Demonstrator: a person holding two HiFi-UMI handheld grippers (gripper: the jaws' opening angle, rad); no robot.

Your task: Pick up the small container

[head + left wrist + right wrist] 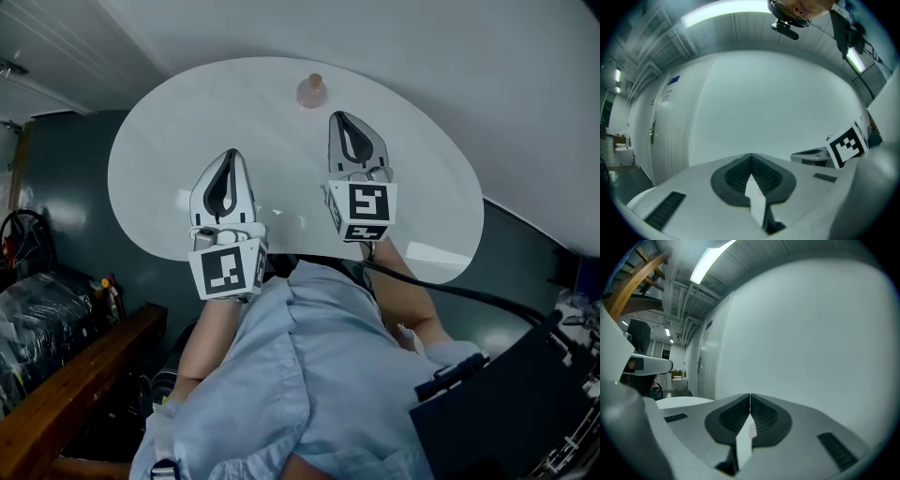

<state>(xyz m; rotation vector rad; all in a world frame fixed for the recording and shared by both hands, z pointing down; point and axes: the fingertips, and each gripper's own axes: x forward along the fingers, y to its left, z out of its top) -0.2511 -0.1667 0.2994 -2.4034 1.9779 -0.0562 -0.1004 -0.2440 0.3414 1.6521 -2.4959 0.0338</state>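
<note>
A small clear, pinkish container (312,92) with a tan cork-like top stands near the far edge of the white oval table (169,141). My right gripper (344,117) hovers over the table just short of it and slightly to its right, jaws shut, nothing held. Lower and further left, my left gripper (231,153) is also shut and empty. In the left gripper view the jaws (751,154) meet at their tips; the right gripper's marker cube (847,143) shows at the right. In the right gripper view the jaws (750,395) are closed against a white wall.
A white wall rises behind the table. A wooden bench (66,389) and dark bags (42,314) lie at the lower left on the dark floor. A black cable (469,295) and a dark board (511,403) are at the lower right.
</note>
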